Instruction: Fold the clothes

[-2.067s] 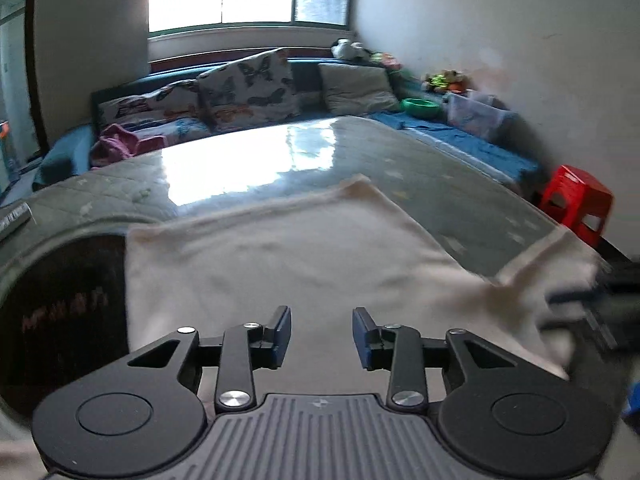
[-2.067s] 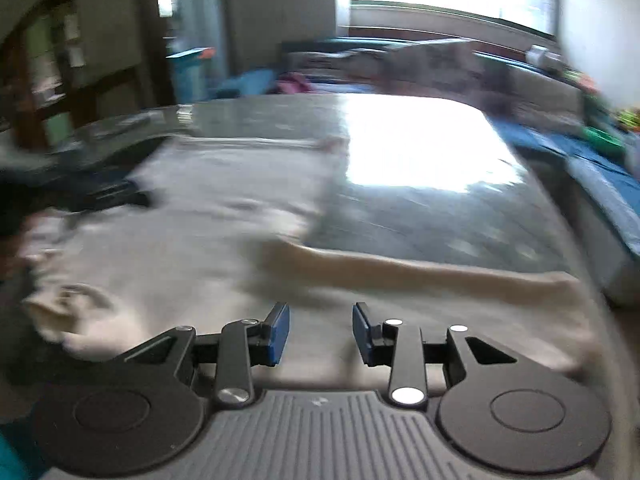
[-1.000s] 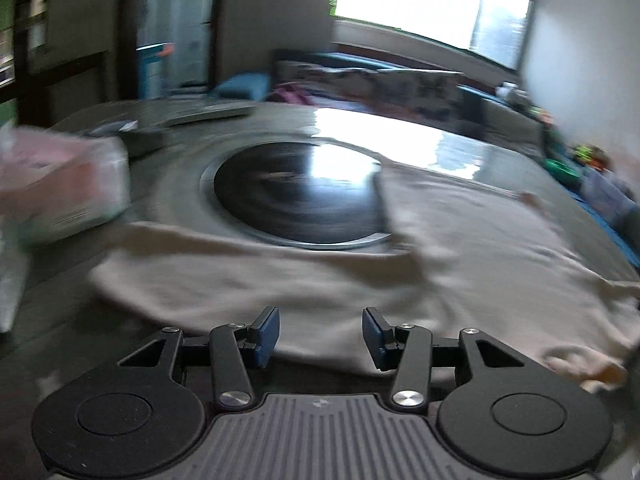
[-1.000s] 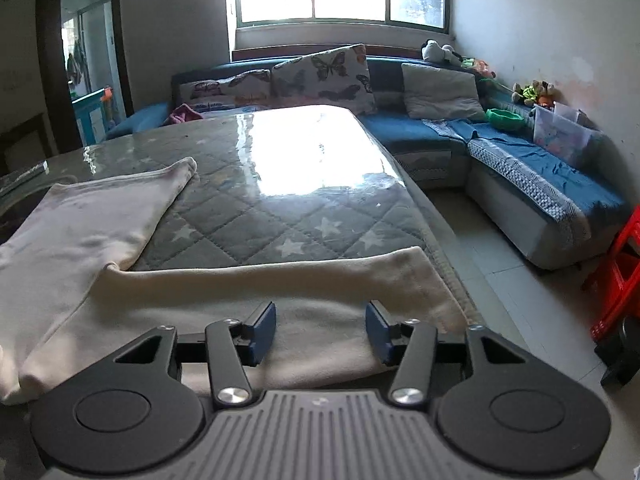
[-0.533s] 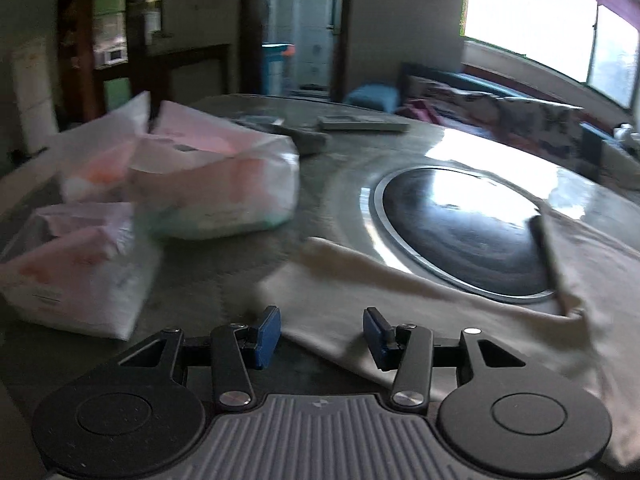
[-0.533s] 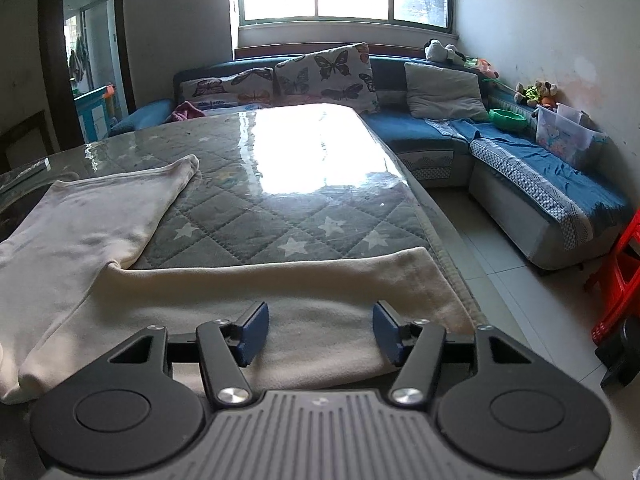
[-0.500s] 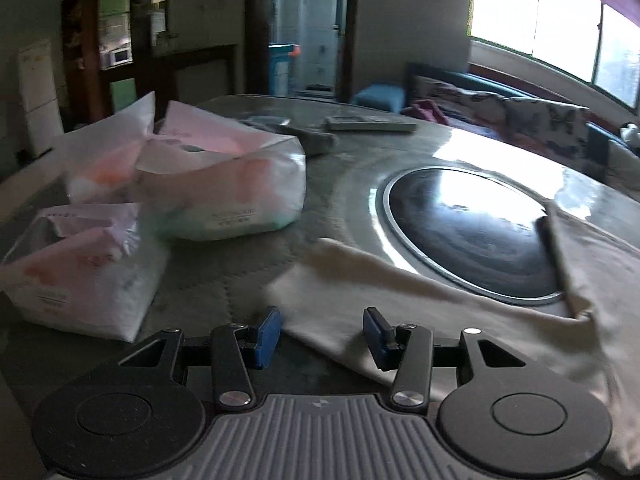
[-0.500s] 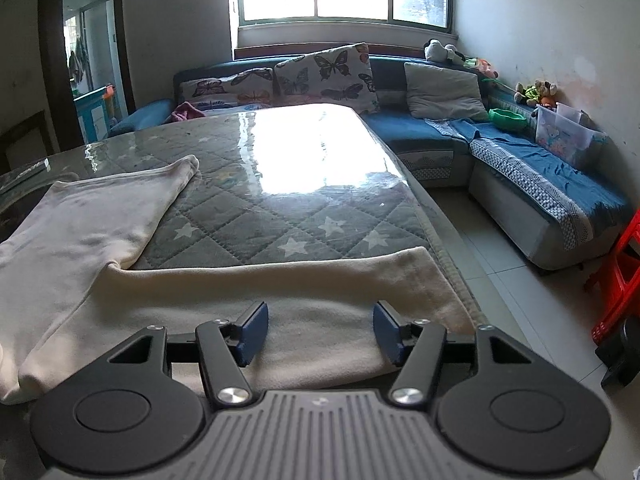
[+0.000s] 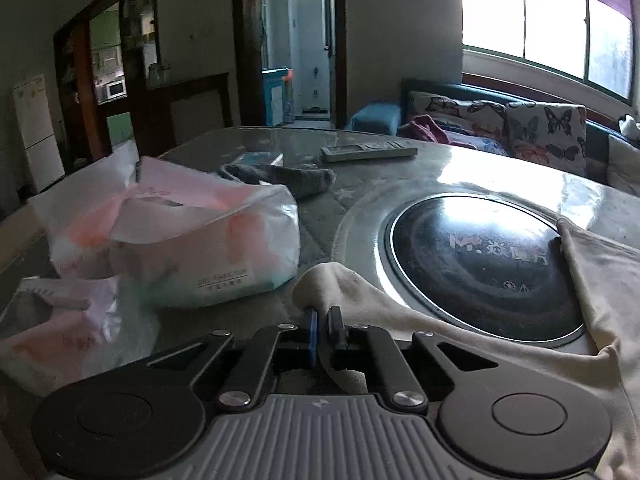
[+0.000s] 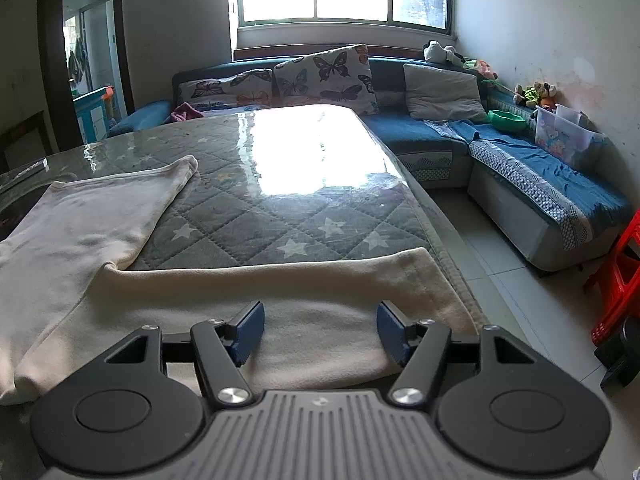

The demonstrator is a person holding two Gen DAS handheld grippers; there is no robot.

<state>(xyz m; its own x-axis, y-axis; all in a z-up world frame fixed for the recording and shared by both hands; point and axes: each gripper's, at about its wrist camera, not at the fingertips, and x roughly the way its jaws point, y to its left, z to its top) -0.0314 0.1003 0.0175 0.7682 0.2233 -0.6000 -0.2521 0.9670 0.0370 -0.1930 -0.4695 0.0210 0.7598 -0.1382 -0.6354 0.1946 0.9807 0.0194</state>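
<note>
Cloth from a cream garment (image 9: 460, 332) is bunching over the left gripper (image 9: 322, 330), hiding its fingertips; its jaws are pinching a sleeve end beside a plastic bag (image 9: 192, 236). Only the right wrist view is showing the right gripper (image 10: 320, 330) hovering spread wide over the garment's hem on the quilted table (image 10: 280, 216).

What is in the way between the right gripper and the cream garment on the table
Nothing visible. The right gripper hangs with its jaws open directly over the near strip of the cream garment, with no object between them. The left gripper is already shut on another end of the cloth beside the plastic bags.
</note>
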